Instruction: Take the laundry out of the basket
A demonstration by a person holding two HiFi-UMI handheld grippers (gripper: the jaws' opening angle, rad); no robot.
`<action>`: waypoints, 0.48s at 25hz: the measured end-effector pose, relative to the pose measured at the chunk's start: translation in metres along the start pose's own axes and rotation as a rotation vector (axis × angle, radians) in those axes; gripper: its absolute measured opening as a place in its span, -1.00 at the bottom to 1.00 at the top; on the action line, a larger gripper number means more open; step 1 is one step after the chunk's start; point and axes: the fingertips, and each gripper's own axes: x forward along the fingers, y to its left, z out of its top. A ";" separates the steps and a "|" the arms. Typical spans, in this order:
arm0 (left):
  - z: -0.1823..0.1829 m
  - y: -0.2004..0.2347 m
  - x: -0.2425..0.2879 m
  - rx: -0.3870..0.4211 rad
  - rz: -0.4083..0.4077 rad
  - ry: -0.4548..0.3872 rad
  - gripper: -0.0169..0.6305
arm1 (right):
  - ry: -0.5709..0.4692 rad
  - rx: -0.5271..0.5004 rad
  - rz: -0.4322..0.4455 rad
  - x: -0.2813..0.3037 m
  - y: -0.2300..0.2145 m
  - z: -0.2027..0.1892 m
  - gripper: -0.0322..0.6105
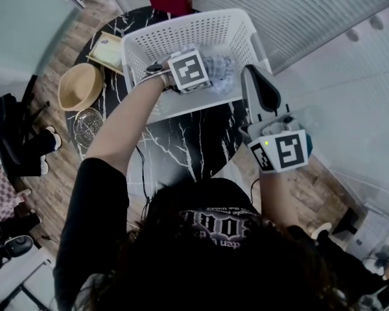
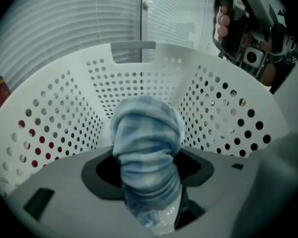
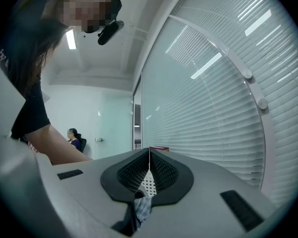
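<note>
Cloth (image 2: 146,148) in blue check was pinched by the left gripper (image 2: 148,182) and was best lifted above the laundry basket (image 2: 64,113) wall ahead; the right gripper (image 3: 148,170) was pressed together.

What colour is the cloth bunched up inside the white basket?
The cloth is pale blue with a faint white check, clearest in the left gripper view.

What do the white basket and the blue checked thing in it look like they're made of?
The basket is likely moulded plastic, white, smooth and slightly glossy; its walls hold a rigid shape and carry regular round holes. The checked cloth looks like soft woven fabric, perhaps cotton, matte; it bunches into rounded folds.
</note>
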 end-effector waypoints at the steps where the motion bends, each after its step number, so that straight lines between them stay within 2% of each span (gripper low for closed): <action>1: 0.002 -0.001 -0.005 -0.005 0.000 -0.008 -0.07 | -0.001 -0.002 0.000 0.000 0.001 0.001 -0.81; 5: 0.011 -0.009 -0.023 -0.021 -0.015 -0.043 -0.07 | -0.007 -0.011 0.000 0.002 0.006 0.003 -0.81; 8: 0.017 -0.009 -0.038 -0.011 0.013 -0.062 -0.07 | -0.014 -0.020 -0.004 0.002 0.008 0.007 -0.81; 12: 0.026 -0.009 -0.061 -0.053 0.046 -0.106 -0.07 | -0.027 -0.033 -0.026 0.000 0.006 0.015 -0.81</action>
